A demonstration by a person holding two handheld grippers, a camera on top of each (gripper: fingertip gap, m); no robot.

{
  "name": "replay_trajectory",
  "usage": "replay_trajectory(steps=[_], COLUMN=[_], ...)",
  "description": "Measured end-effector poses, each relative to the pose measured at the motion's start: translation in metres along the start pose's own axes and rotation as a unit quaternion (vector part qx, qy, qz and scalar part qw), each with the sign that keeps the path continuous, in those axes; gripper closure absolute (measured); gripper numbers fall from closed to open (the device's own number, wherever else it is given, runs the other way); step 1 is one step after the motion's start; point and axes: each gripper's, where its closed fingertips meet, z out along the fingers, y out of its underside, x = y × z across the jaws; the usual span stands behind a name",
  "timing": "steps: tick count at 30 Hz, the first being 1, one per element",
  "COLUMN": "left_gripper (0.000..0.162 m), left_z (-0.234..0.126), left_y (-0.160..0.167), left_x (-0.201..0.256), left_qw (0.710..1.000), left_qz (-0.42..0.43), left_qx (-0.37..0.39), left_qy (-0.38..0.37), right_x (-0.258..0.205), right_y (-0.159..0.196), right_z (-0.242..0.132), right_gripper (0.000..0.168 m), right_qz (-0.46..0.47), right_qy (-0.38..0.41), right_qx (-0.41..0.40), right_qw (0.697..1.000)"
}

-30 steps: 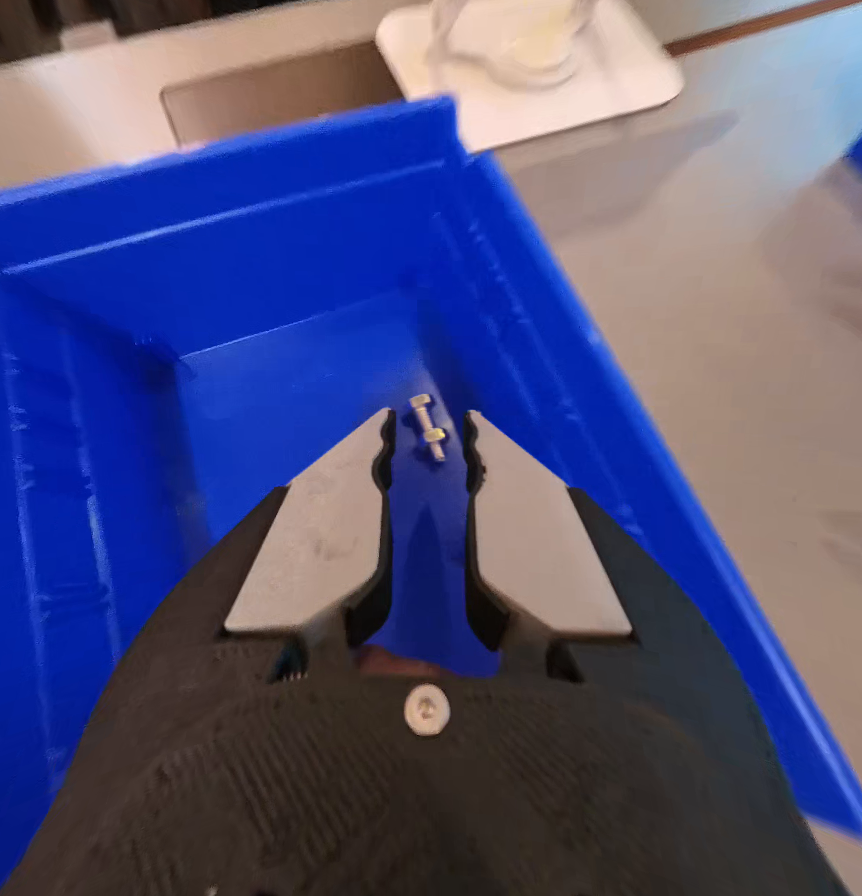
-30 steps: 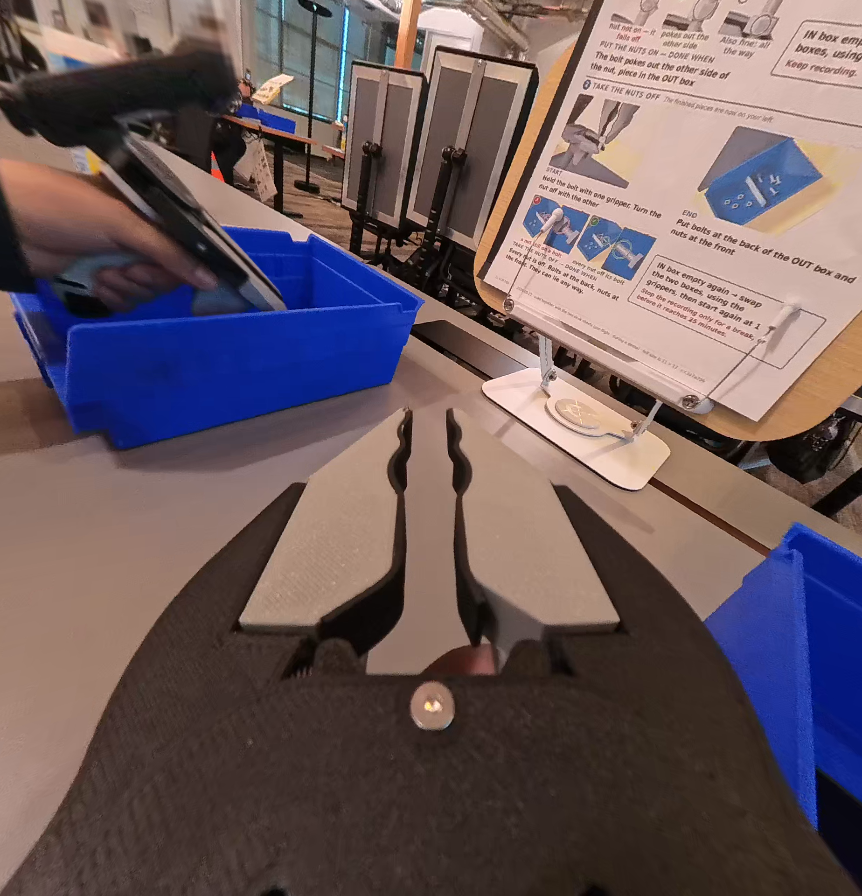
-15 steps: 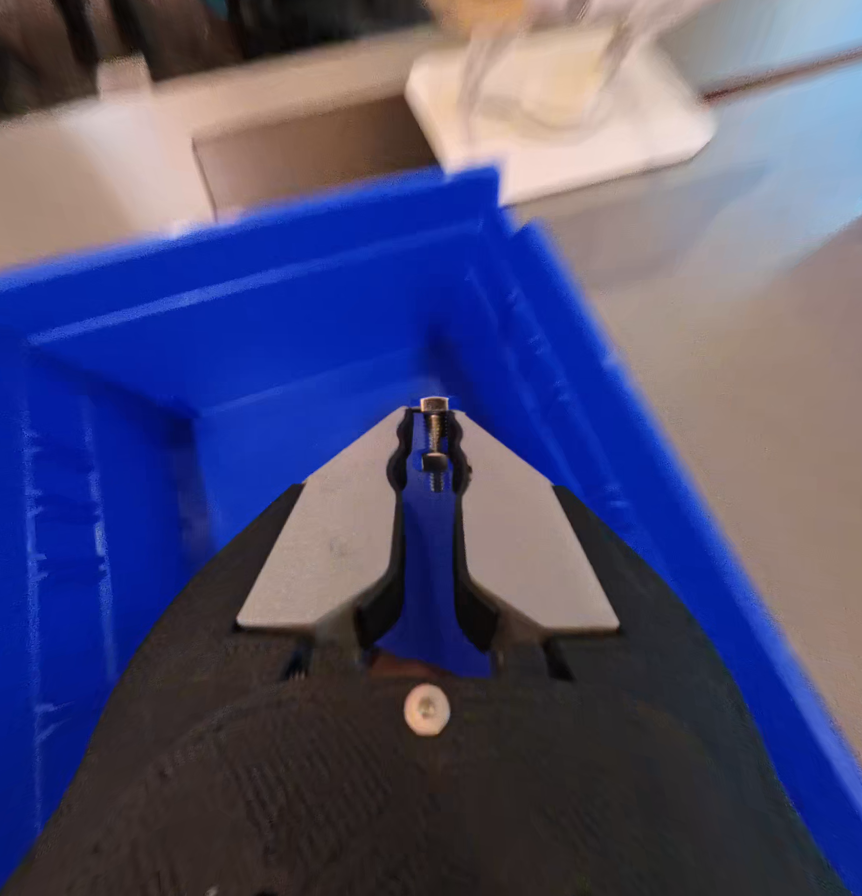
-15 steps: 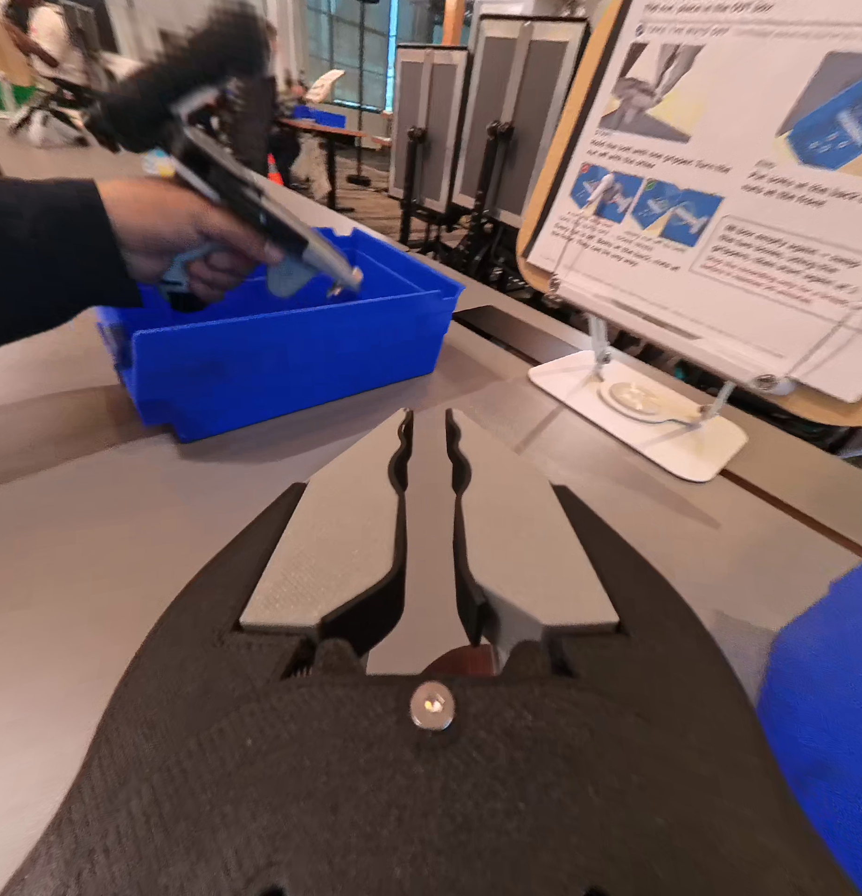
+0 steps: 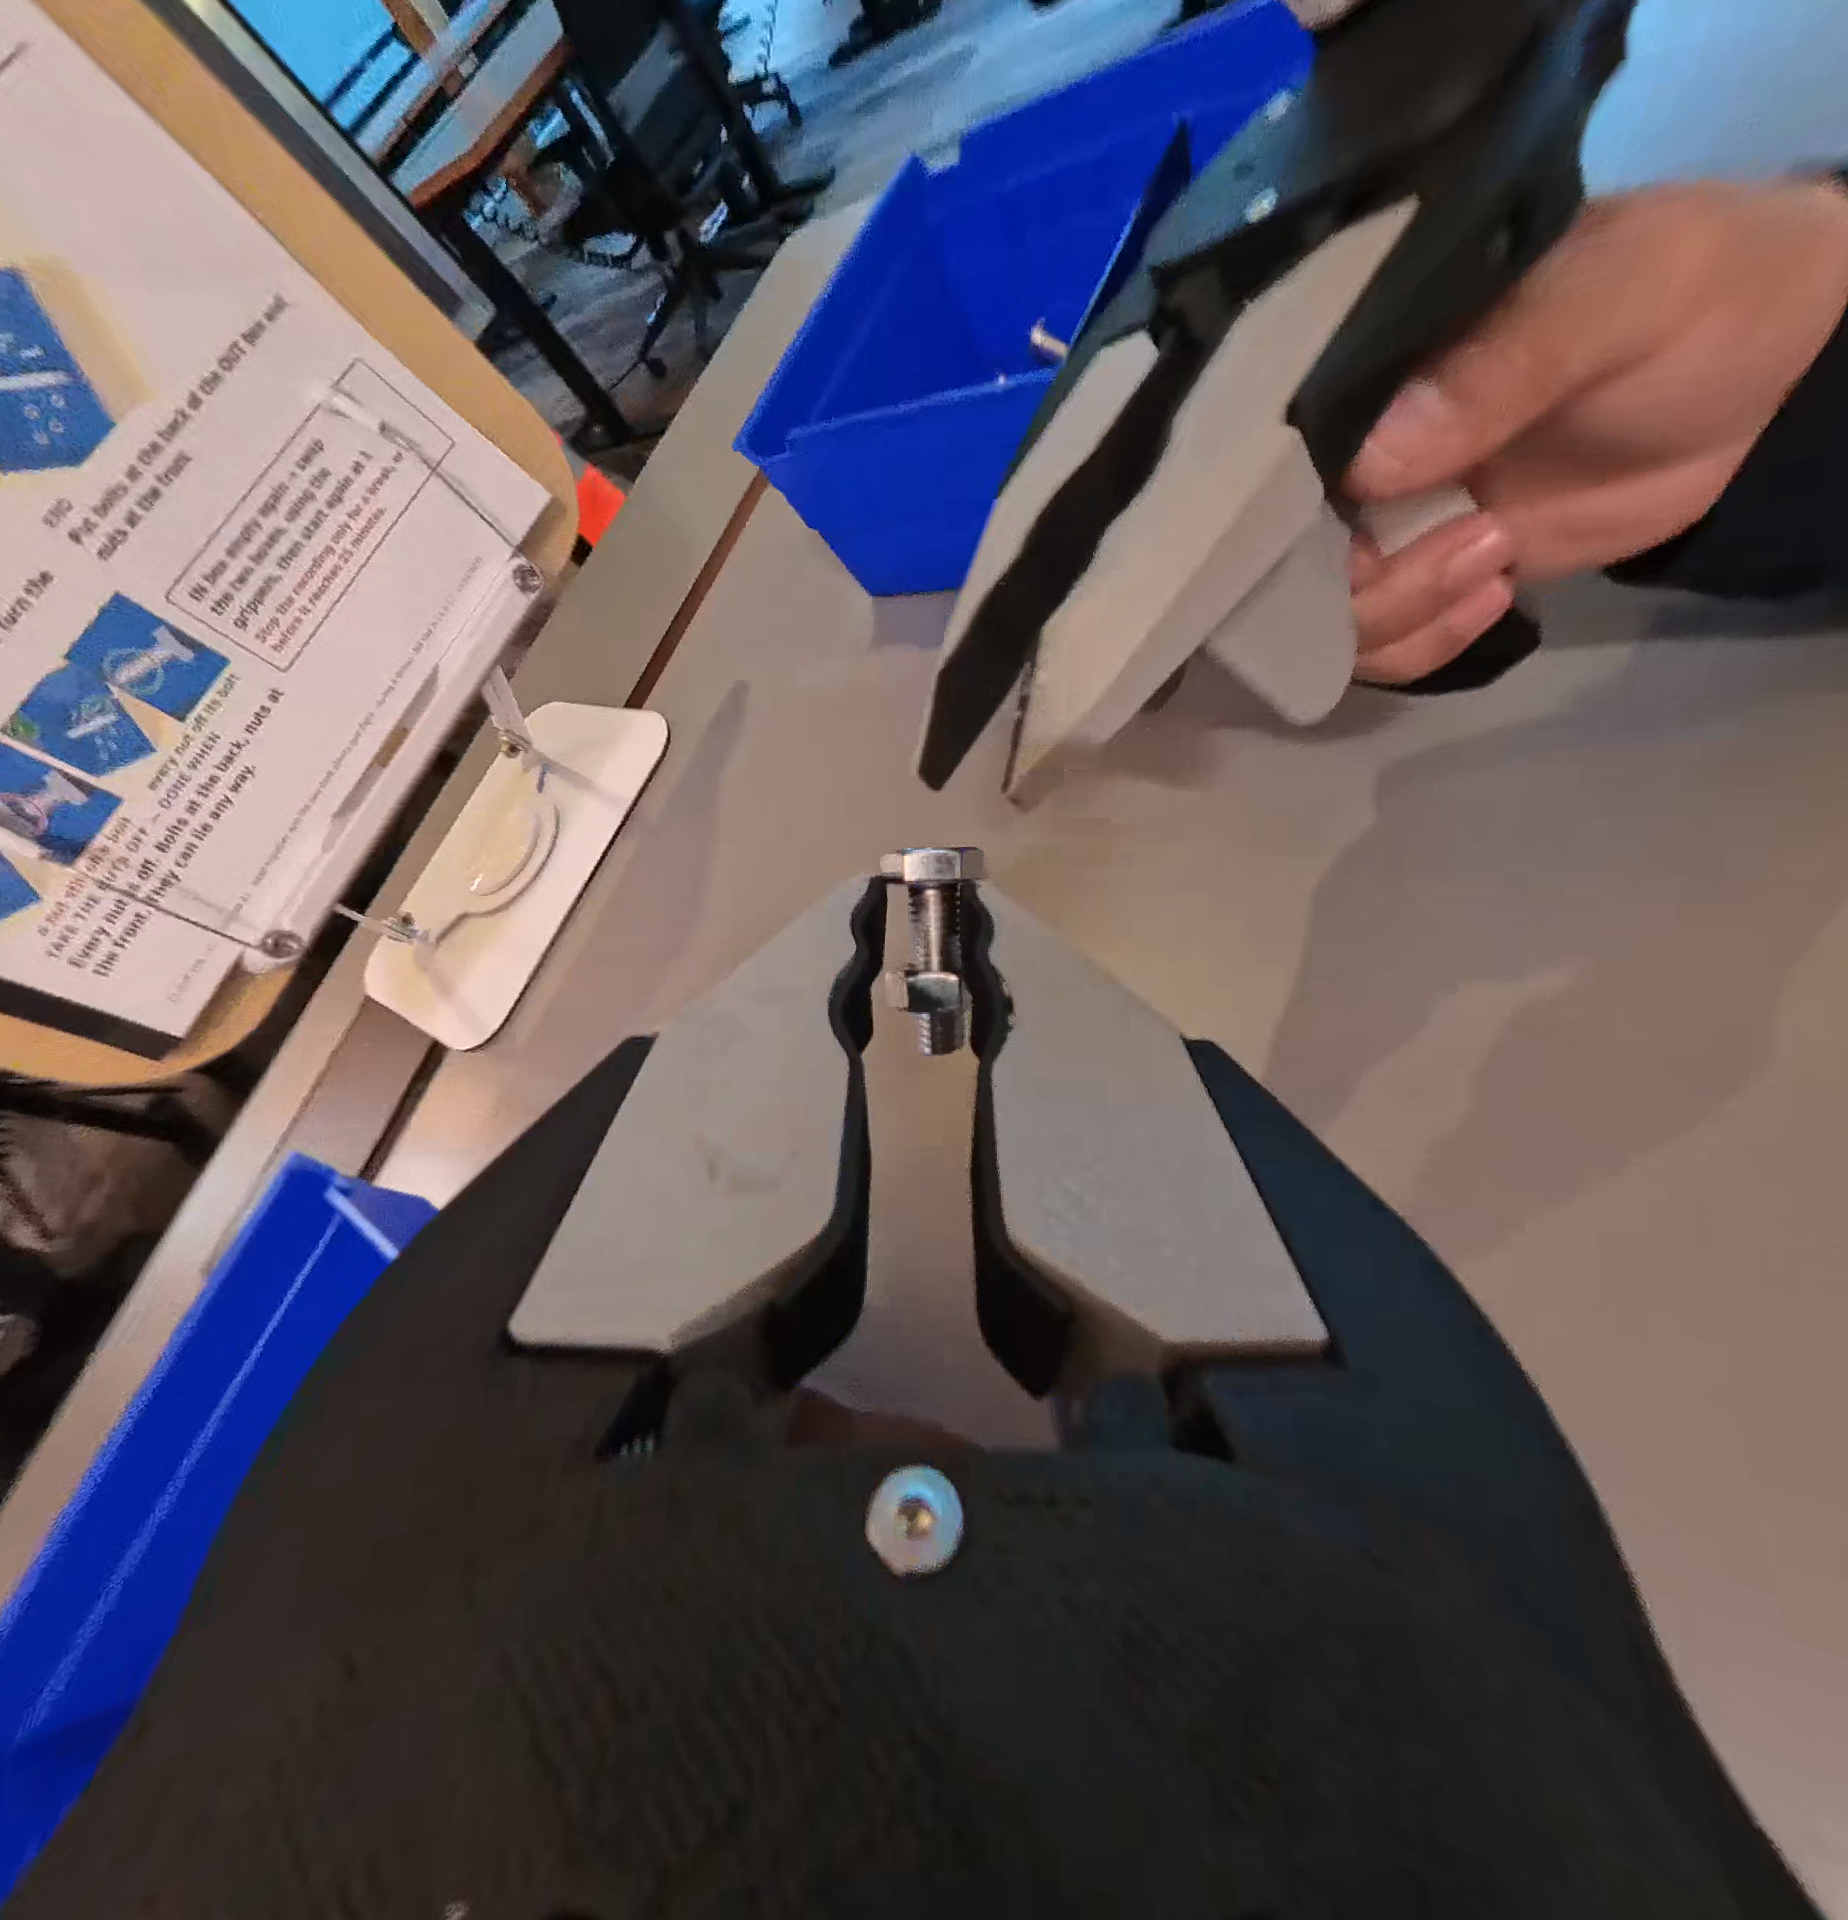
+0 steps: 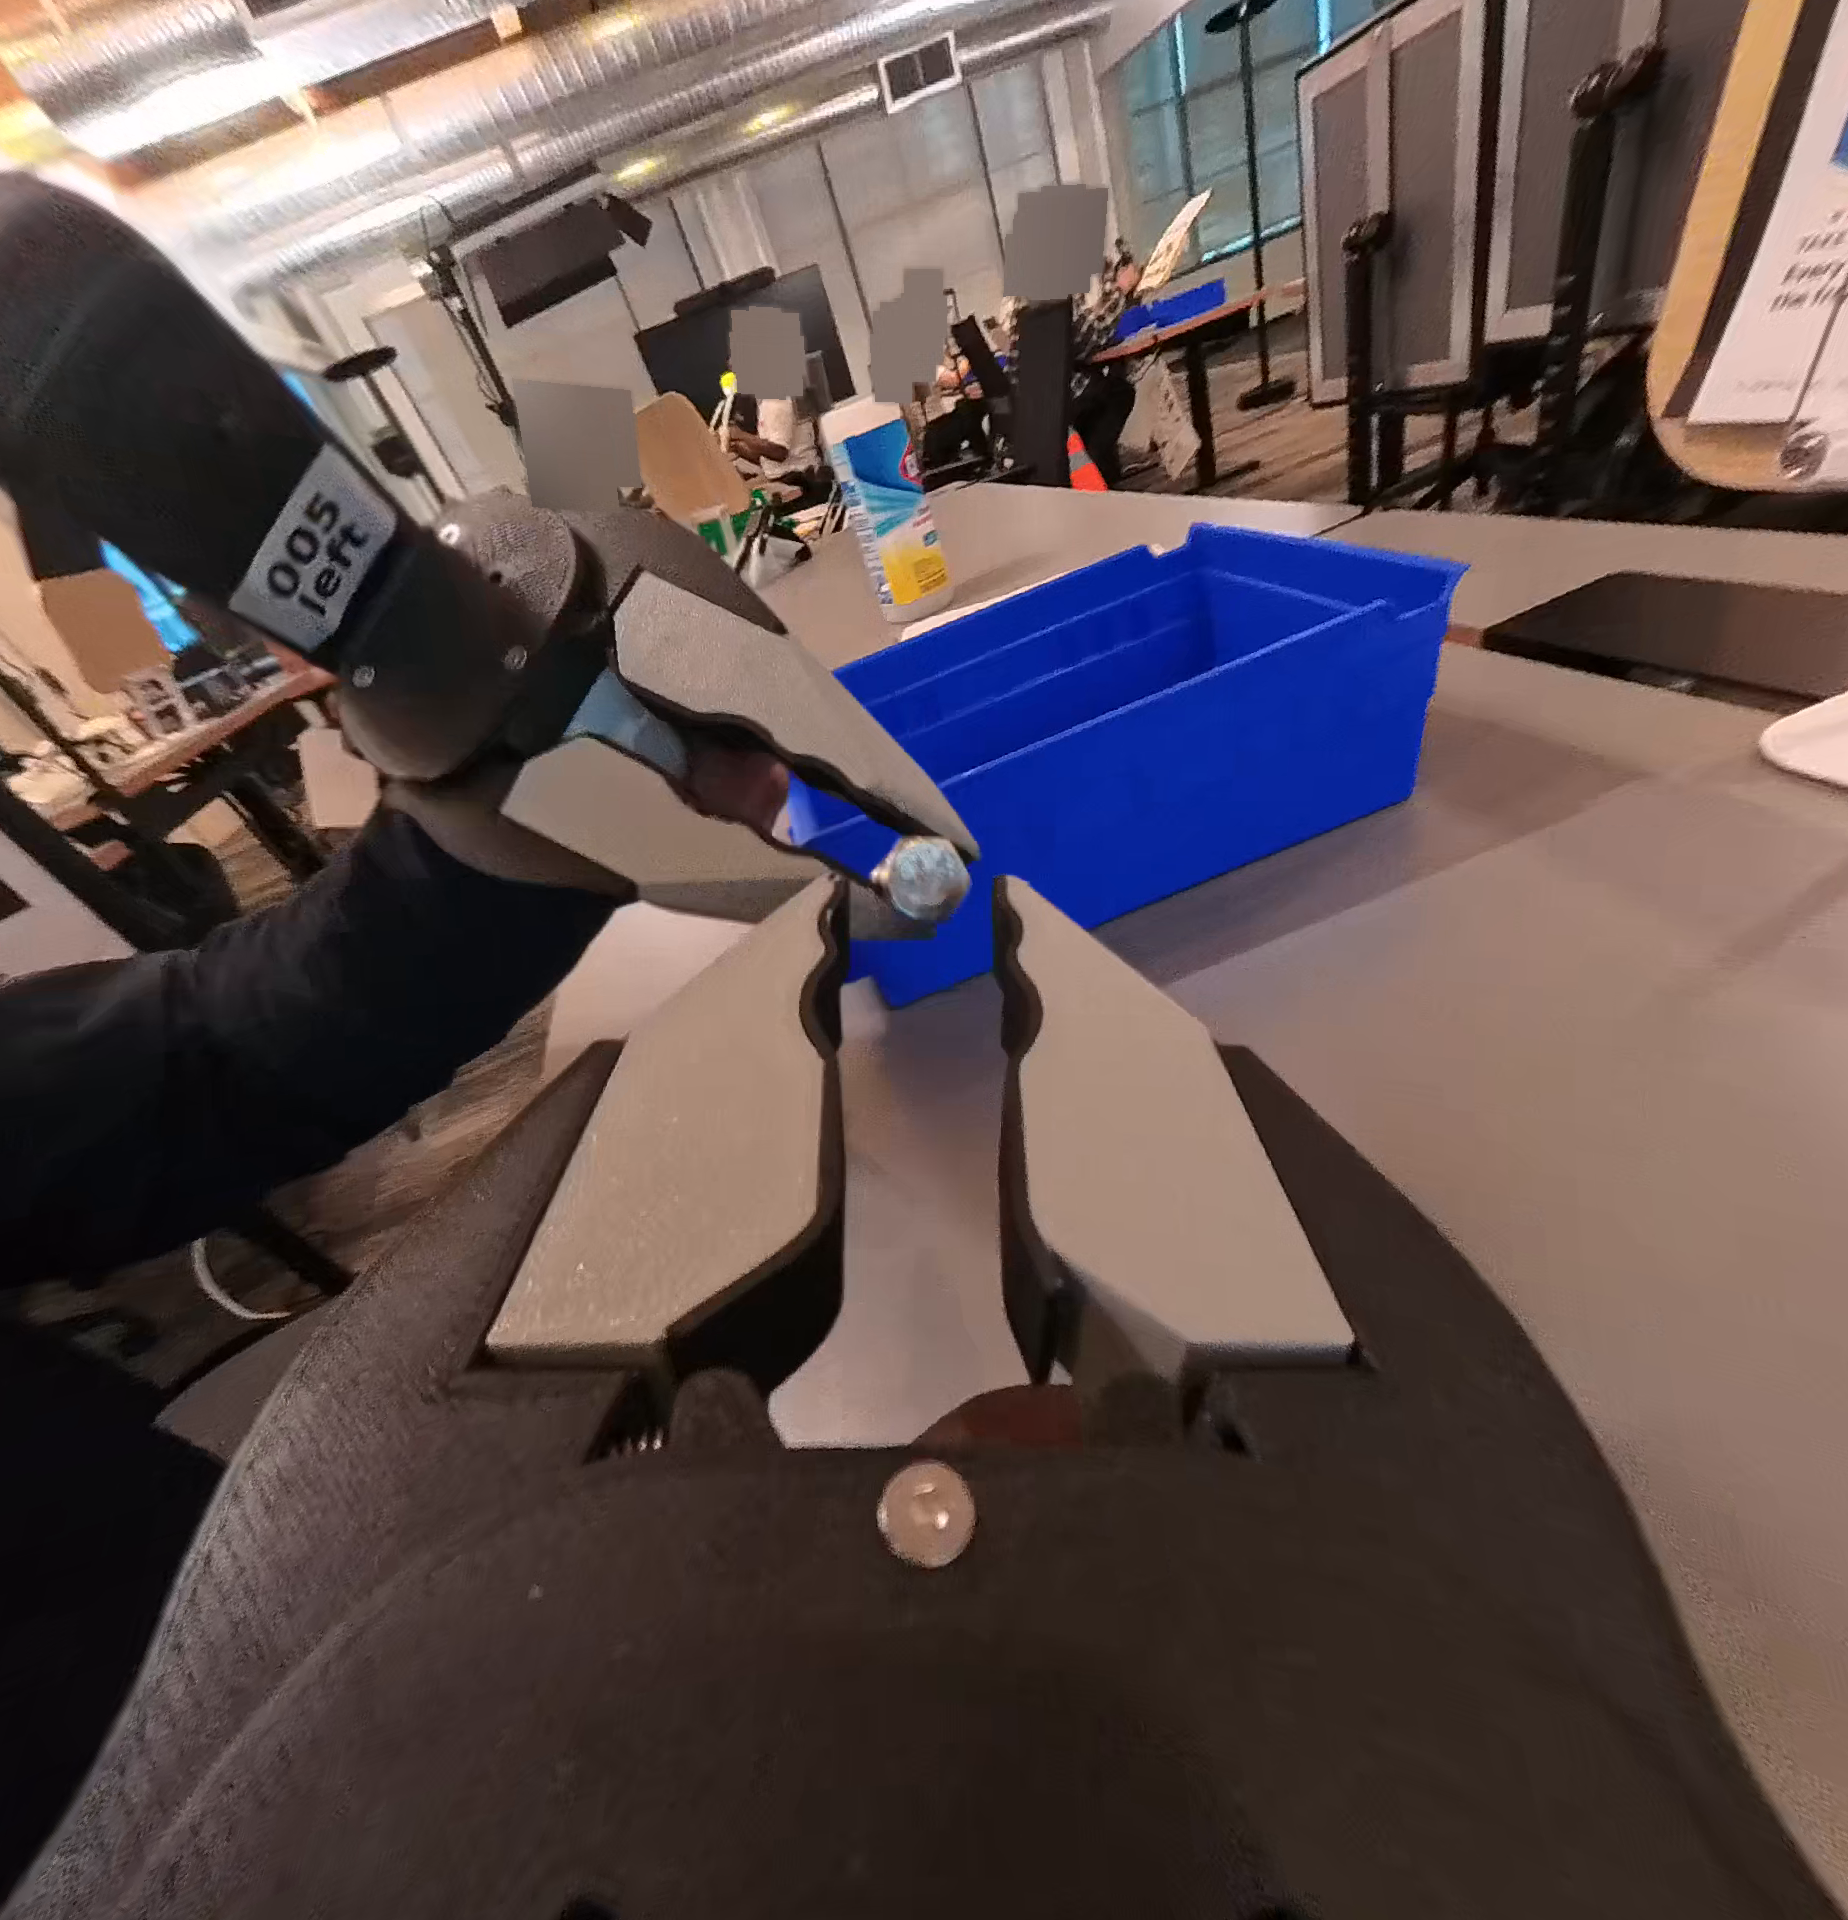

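My left gripper point(image 5: 928, 920) is shut on a silver bolt point(image 5: 930, 914) with a nut point(image 5: 922, 995) on its shank. The bolt head points forward past the tips, above the grey table point(image 5: 1471, 987). My right gripper point(image 6: 918, 902) is open and empty. In the right wrist view the left gripper point(image 6: 904, 883) comes in from the left, and the bolt head point(image 6: 925, 878) sits right at the gap between my right fingertips, not gripped by them. In the left wrist view the right gripper point(image 5: 977, 779), held by a hand point(image 5: 1585, 436), points down at the bolt head from just beyond it.
A blue bin point(image 6: 1159, 748) stands behind the grippers on the left side of the table; its corner shows in the left wrist view point(image 5: 203, 1455). A second blue bin point(image 5: 899, 457) with a bolt inside stands on the right. An instruction board on a white stand point(image 5: 525, 862) is at the back edge. A wipes canister point(image 6: 889, 509) stands farther off. My two grippers' fingertips are within a few centimetres of each other.
My left gripper shut on the bolt inside the blue bin, lifted it out and carried it over the table. My right gripper opened wider and swung to meet the bolt head.
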Motion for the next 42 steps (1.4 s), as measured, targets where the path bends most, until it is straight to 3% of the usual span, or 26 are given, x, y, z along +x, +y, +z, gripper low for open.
replay_trajectory(steps=[10,14,18,24,29,33,37,40,42], left_gripper=[0.151,0.150,0.150,0.150,0.144,0.140,0.148,0.162,0.162], left_z=[0.012,0.014,0.016,0.018,0.012,-0.002,-0.001,-0.009,-0.015], left_y=[-0.001,0.000,0.001,0.002,0.002,0.005,0.002,-0.011,-0.016], left_x=[0.020,0.017,0.015,0.010,0.007,0.000,0.019,0.020,0.012], left_qw=[0.996,0.990,0.981,0.978,0.990,0.987,0.934,0.875,0.840], left_qz=[0.079,0.123,0.166,0.173,0.079,-0.107,-0.326,-0.420,-0.463], left_qx=[-0.031,-0.043,-0.060,-0.054,-0.022,0.041,0.144,0.226,0.264], left_qy=[-0.015,-0.049,-0.081,-0.104,-0.110,-0.116,0.006,0.084,0.108], right_x=[0.000,0.010,0.006,0.010,0.023,0.020,0.003,-0.006,-0.011], right_y=[0.017,0.023,0.022,0.019,0.008,-0.010,-0.022,-0.025,-0.021], right_z=[0.005,0.005,0.007,0.008,-0.001,-0.008,-0.009,-0.008,-0.004], right_gripper=[0.152,0.134,0.154,0.154,0.154,0.154,0.154,0.154,0.154], right_qz=[0.114,0.157,0.174,0.191,0.160,0.114,0.060,0.036,0.032], right_qy=[-0.052,-0.042,-0.061,-0.059,-0.015,-0.005,-0.016,-0.025,-0.037], right_qx=[-0.036,-0.047,-0.041,-0.016,0.015,0.056,0.085,0.096,0.086], right_qw=[0.991,0.986,0.982,0.980,0.987,0.992,0.994,0.994,0.995])
